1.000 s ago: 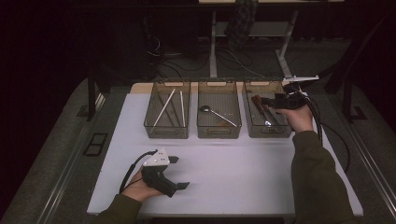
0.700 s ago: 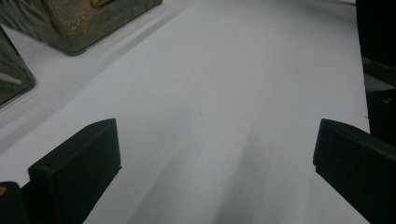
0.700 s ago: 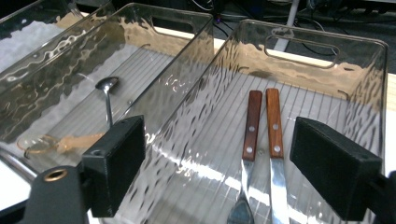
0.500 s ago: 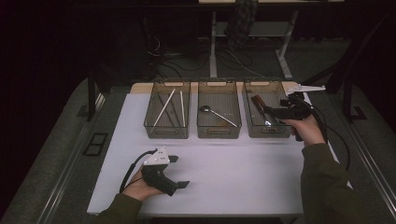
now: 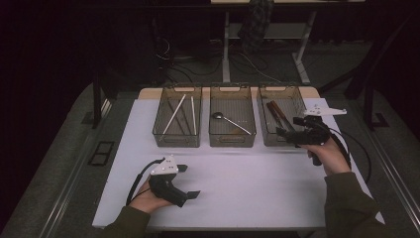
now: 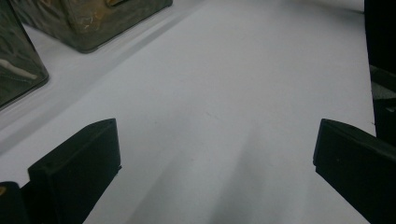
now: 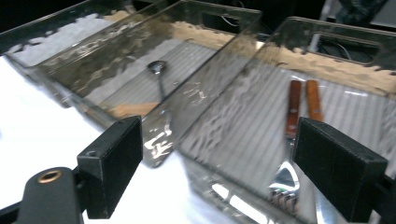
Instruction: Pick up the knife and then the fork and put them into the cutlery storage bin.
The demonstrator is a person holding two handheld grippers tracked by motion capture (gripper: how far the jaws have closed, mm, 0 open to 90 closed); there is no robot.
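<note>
- Held at centre right of the high view: right gripper, in a hand, tips over the near right corner of the right bin.
- Released, with jaws just opened wider and nothing pinched between them; seen across the bottom of its own view as right gripper, set wide before the bin's clear wall.
- Lying inside that bin, at upper right of the high view: wood-handled cutlery, two brown handles side by side, just beyond the gripper tips and not touched.
- Shown again at centre right of the right gripper view: cutlery, fork tines glinting at the lower edge.
- Resting in the middle bin: a spoon, bowl toward upper left; caught too at upper centre of the right gripper view as spoon.
- Placed in the left bin: pale sticks, aslant.
- Parked at lower left of the high view on the white tabletop: left gripper, in a hand, released, well apart from the bins.
- Confirmed in its own view: left gripper spread wide over bare tabletop.
</note>
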